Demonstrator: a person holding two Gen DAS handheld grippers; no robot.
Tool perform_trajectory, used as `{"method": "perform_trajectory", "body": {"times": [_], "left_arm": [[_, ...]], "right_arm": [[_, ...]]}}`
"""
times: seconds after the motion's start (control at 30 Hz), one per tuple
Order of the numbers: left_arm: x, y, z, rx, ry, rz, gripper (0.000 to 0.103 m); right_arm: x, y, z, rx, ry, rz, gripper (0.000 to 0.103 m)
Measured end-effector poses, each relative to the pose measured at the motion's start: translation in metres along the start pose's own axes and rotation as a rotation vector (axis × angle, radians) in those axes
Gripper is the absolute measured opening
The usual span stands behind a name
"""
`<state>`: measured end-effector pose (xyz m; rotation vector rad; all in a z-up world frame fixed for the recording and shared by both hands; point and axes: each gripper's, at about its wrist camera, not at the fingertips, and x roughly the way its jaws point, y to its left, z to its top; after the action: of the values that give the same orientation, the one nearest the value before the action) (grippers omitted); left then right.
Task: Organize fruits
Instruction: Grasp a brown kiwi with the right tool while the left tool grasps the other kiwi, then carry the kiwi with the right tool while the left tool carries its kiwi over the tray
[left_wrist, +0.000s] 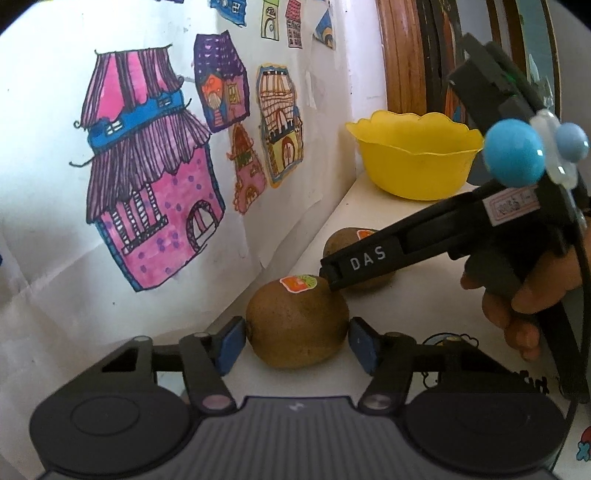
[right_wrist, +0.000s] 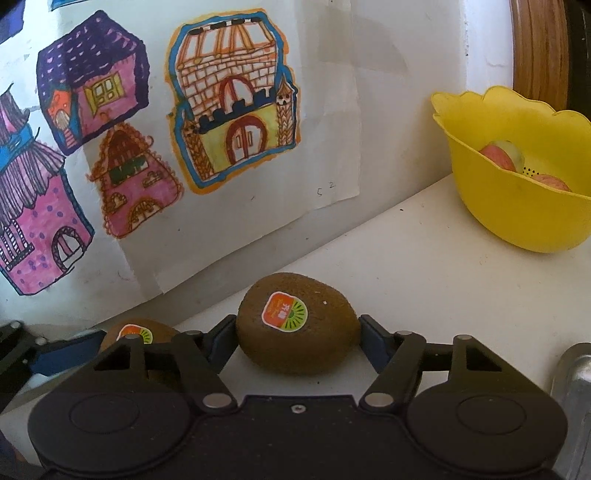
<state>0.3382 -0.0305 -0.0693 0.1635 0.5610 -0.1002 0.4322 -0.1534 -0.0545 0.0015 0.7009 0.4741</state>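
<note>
Two brown kiwis with orange-green stickers lie on a white counter by the wall. In the left wrist view the nearer kiwi (left_wrist: 295, 325) sits between the blue pads of my left gripper (left_wrist: 295, 338), and both pads touch its sides. The right gripper's finger (left_wrist: 354, 262) crosses in front of the farther kiwi (left_wrist: 345, 238). In the right wrist view that farther kiwi (right_wrist: 295, 332) is pressed between the pads of my right gripper (right_wrist: 297, 345). The other kiwi (right_wrist: 136, 334) shows at the left. A yellow bowl (left_wrist: 417, 162) (right_wrist: 517, 210) holding apples (right_wrist: 502, 153) stands at the back right.
Paper drawings of coloured houses (left_wrist: 147, 184) (right_wrist: 229, 103) hang on the wall along the counter's left. A round wooden frame (left_wrist: 402, 55) leans behind the bowl. A person's hand (left_wrist: 517, 317) holds the right gripper. A metal object (right_wrist: 576, 398) stands at the right edge.
</note>
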Motion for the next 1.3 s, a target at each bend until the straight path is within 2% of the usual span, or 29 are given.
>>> {"method": "perform_trajectory", "body": {"times": [0.23,0.6,1.3], "left_arm": [[-0.001,0.005,-0.001,-0.023,0.001,-0.01,0.065],[-0.03,0.008,-0.017,-0.035,0.006,-0.046,0.065],[-0.113,0.002,-0.065,0.002,0.007,-0.137,0.065]], "right_arm": [[-0.009,-0.004,-0.003,0.011,0.016,-0.005,0.071],[-0.042,-0.003,-0.023,0.007,0.052,-0.041,0.07],[-0.132,0.029,-0.086,-0.017,0.069,0.038,0.07]]}}
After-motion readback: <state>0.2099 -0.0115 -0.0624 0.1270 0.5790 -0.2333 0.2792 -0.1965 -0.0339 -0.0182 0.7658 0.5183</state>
